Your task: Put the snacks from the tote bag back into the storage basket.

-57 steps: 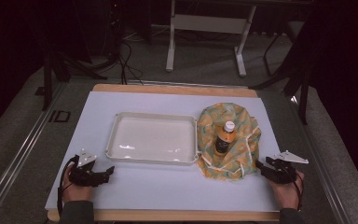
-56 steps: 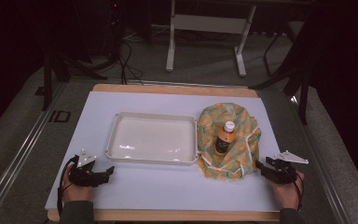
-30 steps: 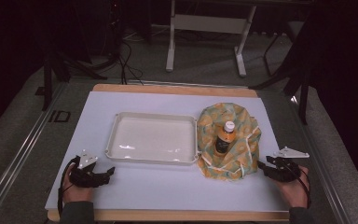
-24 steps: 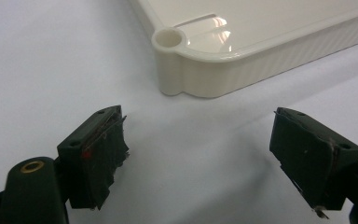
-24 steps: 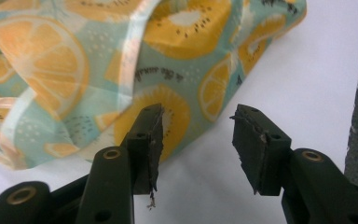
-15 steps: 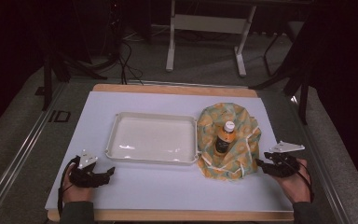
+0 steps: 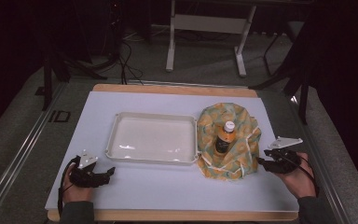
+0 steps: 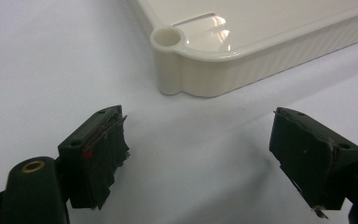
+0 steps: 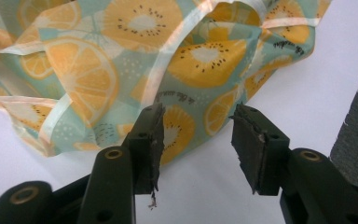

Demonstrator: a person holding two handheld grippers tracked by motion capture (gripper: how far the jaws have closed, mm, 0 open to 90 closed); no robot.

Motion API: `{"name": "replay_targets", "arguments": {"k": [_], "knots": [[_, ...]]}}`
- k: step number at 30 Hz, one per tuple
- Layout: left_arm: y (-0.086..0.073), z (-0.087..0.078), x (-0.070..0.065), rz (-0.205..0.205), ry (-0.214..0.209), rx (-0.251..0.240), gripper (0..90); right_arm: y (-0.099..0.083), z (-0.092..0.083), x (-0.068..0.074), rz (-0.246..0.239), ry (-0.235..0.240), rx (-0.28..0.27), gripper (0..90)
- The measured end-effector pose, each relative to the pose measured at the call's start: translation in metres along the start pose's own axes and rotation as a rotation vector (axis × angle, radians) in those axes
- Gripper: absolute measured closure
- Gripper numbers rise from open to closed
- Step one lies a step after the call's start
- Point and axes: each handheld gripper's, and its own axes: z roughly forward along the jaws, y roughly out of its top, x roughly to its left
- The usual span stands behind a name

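- Tray (image 7: 154, 138): a cream plastic tray is being kept at the middle of the white table top (image 7: 135, 191), unmoved since the earlier frames; it is taken here as the landmark.
- Fruit-print bag (image 7: 228, 140): a teal cloth with orange slices is being seen touching the tray's right side, gathered loosely around the bottle; its place is unchanged.
- Bottle (image 7: 224, 138): an orange-filled bottle with a white cap is being held upright inside the bag, just right of the tray.
- Right gripper (image 7: 264, 163): it is being carried well right of the tray, at the bag's near right edge, and has been raised slightly and brought closer to the cloth than before. Its jaws have just been closing a little, yet are being held apart; in the right gripper view the bag's hem (image 9: 186, 135) is lying just beyond them, unpinched.
- Left gripper (image 7: 108, 171): it is being rested near the tray's front left corner (image 8: 168, 39), unmoved, jaws spread wide with nothing between them.
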Motion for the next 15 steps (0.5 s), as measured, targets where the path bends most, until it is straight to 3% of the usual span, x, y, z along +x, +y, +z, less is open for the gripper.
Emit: {"name": "replay_targets", "arguments": {"k": [15], "knots": [[0.0, 0.0, 0.0, 0.002, -0.002, 0.003, 18.9, 0.017, -0.007, -0.005, -0.058, 0.03, 0.048, 53.5]]}}
